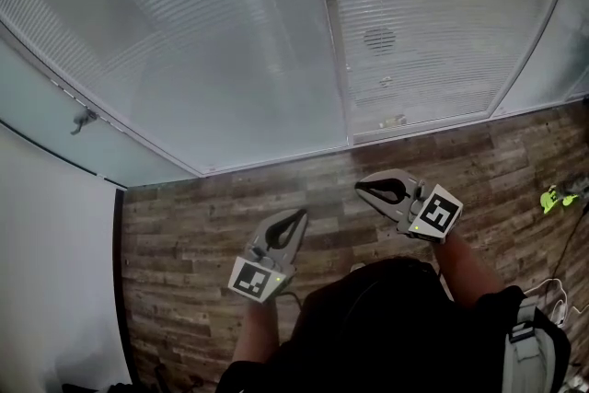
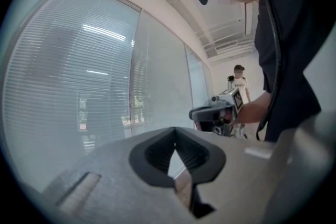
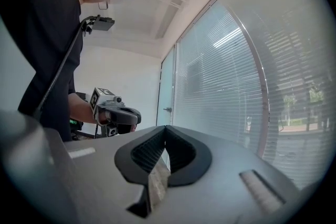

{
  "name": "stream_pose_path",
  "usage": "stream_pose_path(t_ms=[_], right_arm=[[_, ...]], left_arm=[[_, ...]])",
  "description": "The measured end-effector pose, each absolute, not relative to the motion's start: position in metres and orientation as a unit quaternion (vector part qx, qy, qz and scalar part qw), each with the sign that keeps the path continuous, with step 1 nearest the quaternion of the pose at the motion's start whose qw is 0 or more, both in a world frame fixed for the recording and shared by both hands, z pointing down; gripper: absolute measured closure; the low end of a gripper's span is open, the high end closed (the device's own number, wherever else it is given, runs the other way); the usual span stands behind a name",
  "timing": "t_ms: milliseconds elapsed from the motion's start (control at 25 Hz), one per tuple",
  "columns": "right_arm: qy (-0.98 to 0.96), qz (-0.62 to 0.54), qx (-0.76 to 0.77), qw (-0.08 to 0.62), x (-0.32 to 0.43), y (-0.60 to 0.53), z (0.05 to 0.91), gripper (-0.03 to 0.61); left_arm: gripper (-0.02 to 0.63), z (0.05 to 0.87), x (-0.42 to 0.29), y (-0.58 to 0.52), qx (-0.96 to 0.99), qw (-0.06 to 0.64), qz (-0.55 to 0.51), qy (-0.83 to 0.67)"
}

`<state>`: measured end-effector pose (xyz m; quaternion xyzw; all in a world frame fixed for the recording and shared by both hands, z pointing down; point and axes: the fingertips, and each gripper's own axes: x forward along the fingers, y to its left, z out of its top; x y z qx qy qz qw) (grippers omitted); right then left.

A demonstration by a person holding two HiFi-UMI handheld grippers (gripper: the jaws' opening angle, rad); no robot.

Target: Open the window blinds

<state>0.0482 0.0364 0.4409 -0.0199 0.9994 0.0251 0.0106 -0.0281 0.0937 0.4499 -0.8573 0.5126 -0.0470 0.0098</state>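
Observation:
Closed white slat blinds (image 1: 184, 32) hang behind a glass wall ahead of me, split by a grey post (image 1: 331, 41). They also fill the left gripper view (image 2: 79, 86) and the right gripper view (image 3: 220, 92). My left gripper (image 1: 299, 214) is held level over the wooden floor, short of the glass, with its jaws shut on nothing (image 2: 175, 129). To its right, my right gripper (image 1: 361, 189) also points at the glass, shut and empty (image 3: 165, 127). Each gripper view shows the other gripper: the right one (image 2: 210, 113), the left one (image 3: 123, 114). No cord or wand is discernible.
A white wall (image 1: 55, 271) closes off the left, with a glass door and handle (image 1: 85, 119) beside it. A green object (image 1: 552, 198) and cables (image 1: 552, 290) lie on the floor at right. Another person (image 2: 239, 81) stands far behind in the left gripper view.

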Motion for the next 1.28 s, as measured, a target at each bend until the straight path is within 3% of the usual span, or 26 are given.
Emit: stream_pose_path(t_ms=[600,1280], right_arm=[[0.999,0.023,-0.046,-0.016,0.047,0.018,0.448,0.572],[0.999,0.021,-0.027,-0.013,0.024,-0.080,0.441,0.572]], left_arm=[[0.610,0.462,-0.044,0.070,-0.864,-0.008,-0.023,0.503],[0.610,0.452,-0.065,-0.021,-0.853,-0.012,-0.027,0.522]])
